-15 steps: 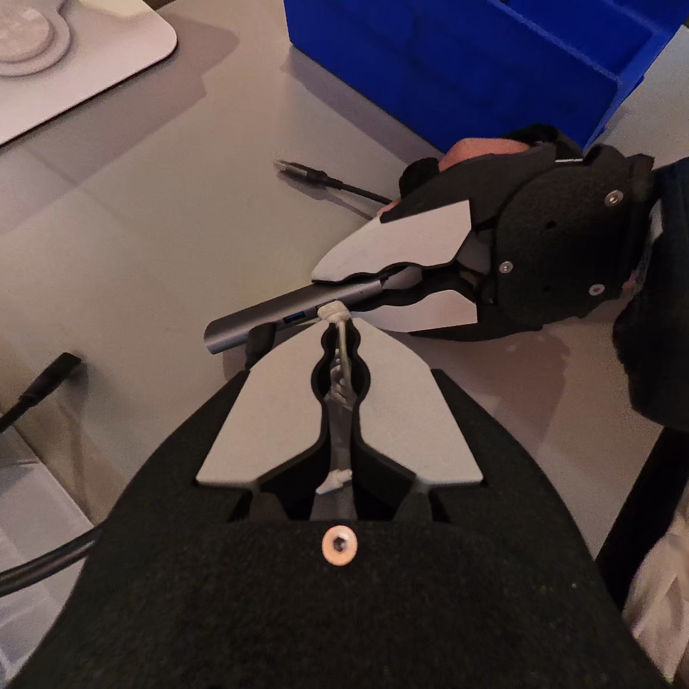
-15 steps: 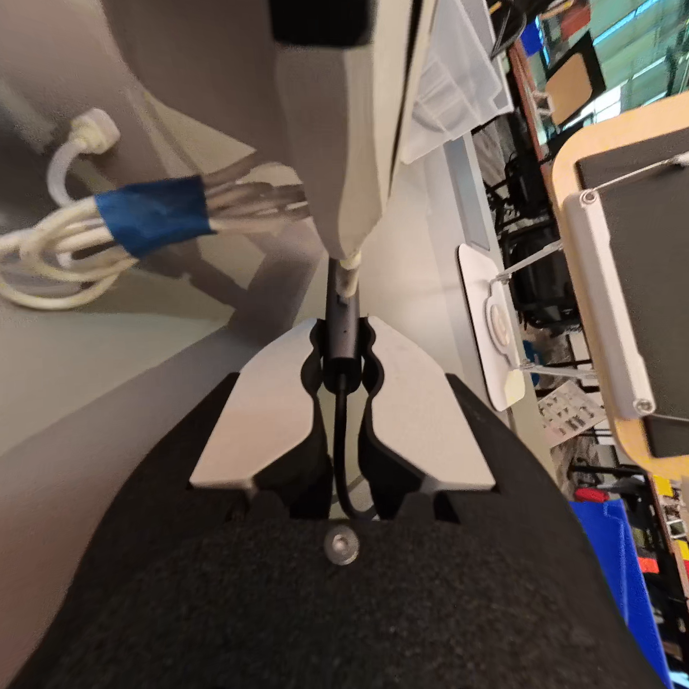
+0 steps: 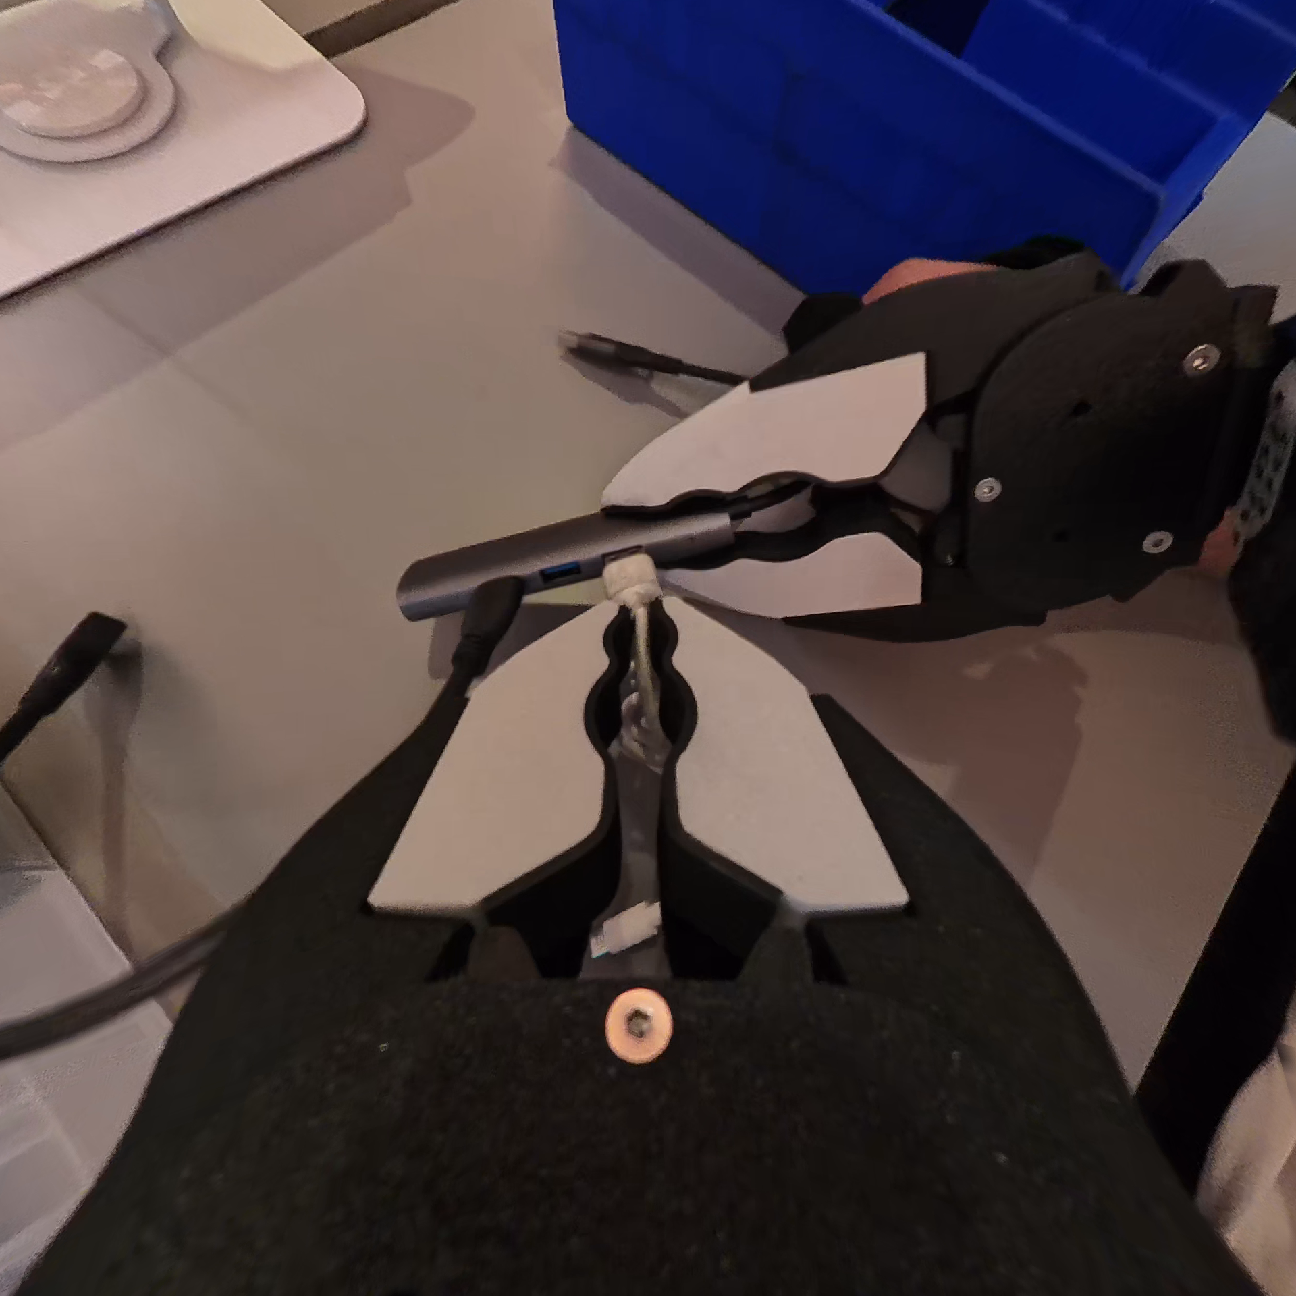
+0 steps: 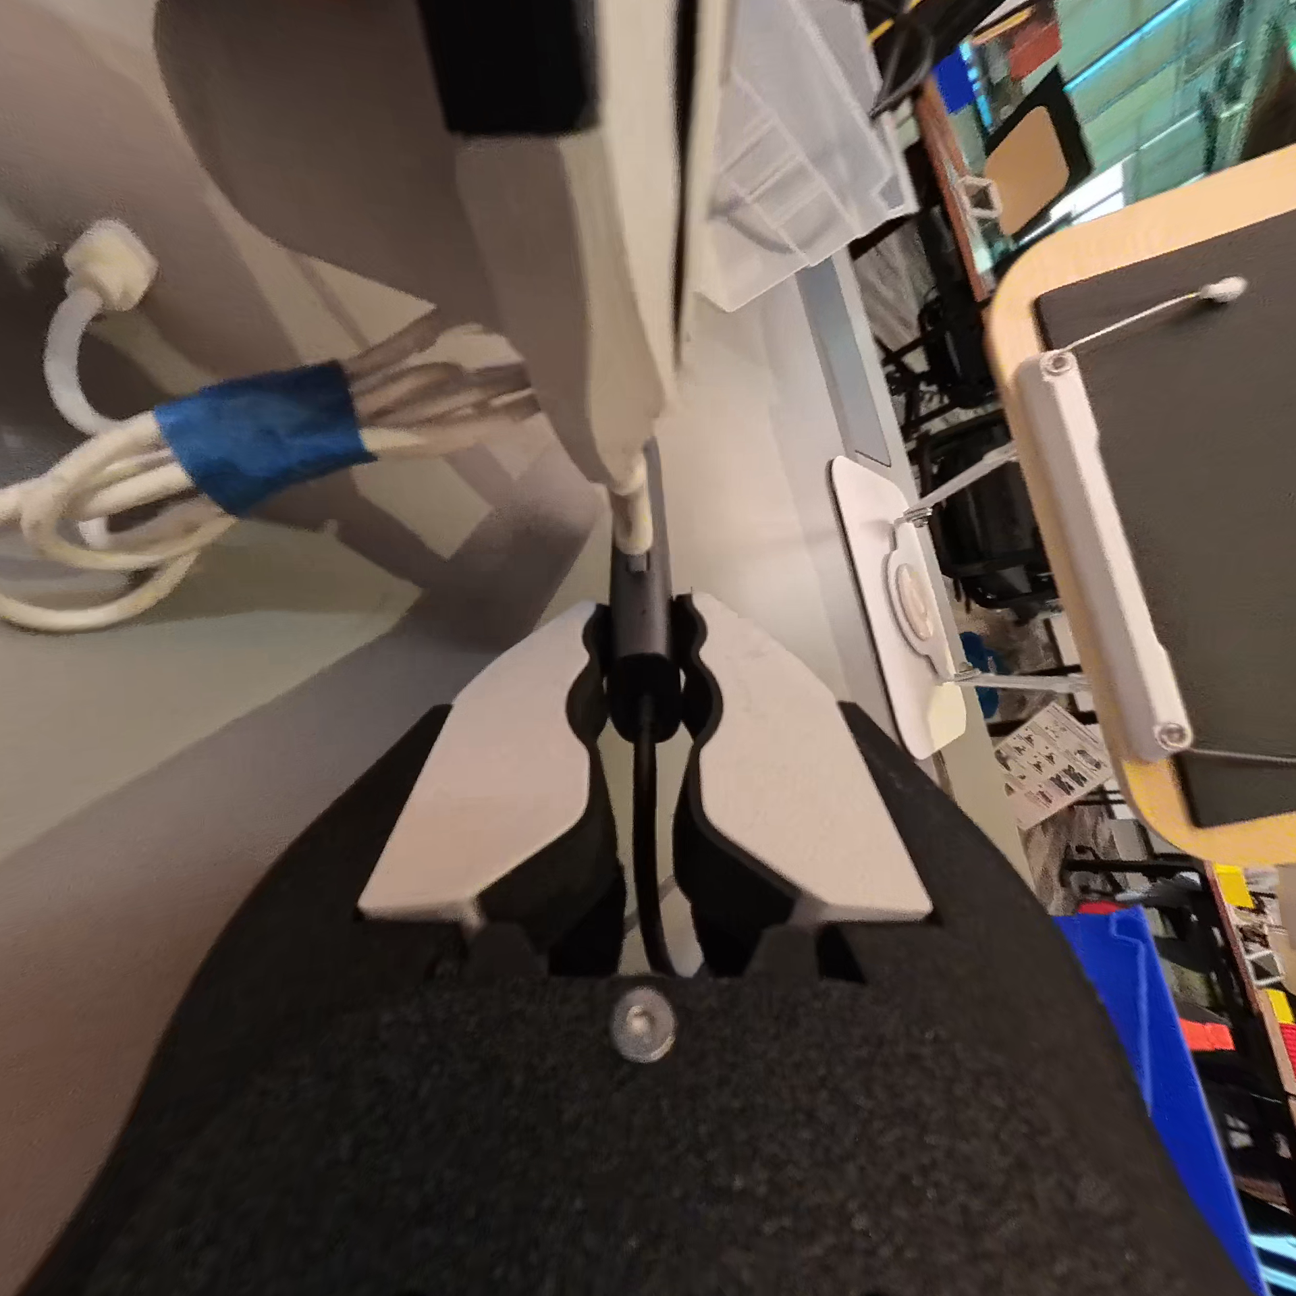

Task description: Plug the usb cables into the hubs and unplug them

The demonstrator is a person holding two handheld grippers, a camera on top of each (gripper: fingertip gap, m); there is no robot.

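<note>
Your pale grey bench carries a blue plastic compartment bin at the far side, with a white cable bundle wrapped in blue tape lying off beside the grippers. Your right gripper is clamped on the cord end of the slim dark grey metal USB hub, holding it just above the bench. Your left gripper is closed on the thin white USB cable, whose white plug sits in the hub's side port, next to a black plug.
</note>
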